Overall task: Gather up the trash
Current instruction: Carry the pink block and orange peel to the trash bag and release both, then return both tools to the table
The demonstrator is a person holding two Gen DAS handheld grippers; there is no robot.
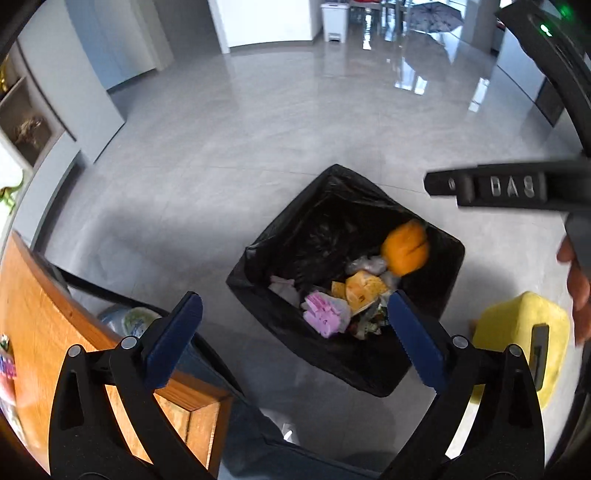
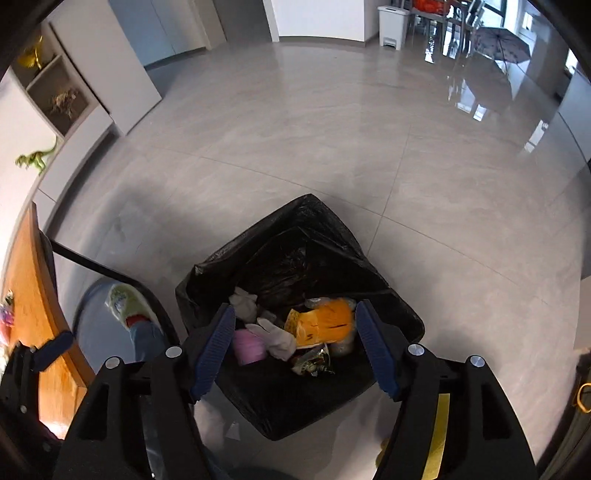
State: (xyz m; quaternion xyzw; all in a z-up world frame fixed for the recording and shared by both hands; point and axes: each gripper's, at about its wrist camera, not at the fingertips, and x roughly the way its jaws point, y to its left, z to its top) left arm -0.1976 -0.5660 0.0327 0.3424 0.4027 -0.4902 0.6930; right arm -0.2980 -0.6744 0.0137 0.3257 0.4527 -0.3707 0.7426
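Left wrist view: the left gripper (image 1: 295, 325) points steeply down with its blue fingers (image 1: 173, 332) spread wide and nothing between them. Below it a bin (image 1: 369, 373) lined with a black bag stands on the floor (image 1: 258, 129), a glossy grey tile surface that mirrors the windows at far right. In the bin lies trash: an orange wrapper (image 1: 405, 253) at the far right side, a pink packet (image 1: 323, 314) near the middle, a yellow packet (image 1: 364, 290) between them. At near left is the corner of a wooden table (image 1: 33, 314). At right a hand (image 1: 576, 291) holds the right gripper (image 1: 487, 186), seen side-on; next to it is a yellow object (image 1: 517, 317). Far off stand a white pedal bin (image 1: 335, 20) and an open umbrella (image 1: 436, 14); a shelf (image 1: 26, 118) is set in the left wall.

Right wrist view: the right gripper (image 2: 295, 343) also points down over the bin (image 2: 295, 417), its fingers (image 2: 216, 347) apart and gripping nothing. Between them show the orange wrapper (image 2: 325, 323), a white glove (image 2: 275, 338) and the pink packet (image 2: 247, 347). The grey floor (image 2: 332, 147) runs far back to the pedal bin (image 2: 393, 24) and umbrella (image 2: 504, 44). At left are the table (image 2: 33, 295), a shoe (image 2: 127, 302) of the person on the floor, and a green toy dinosaur (image 2: 37, 158) by the shelf (image 2: 62, 96).
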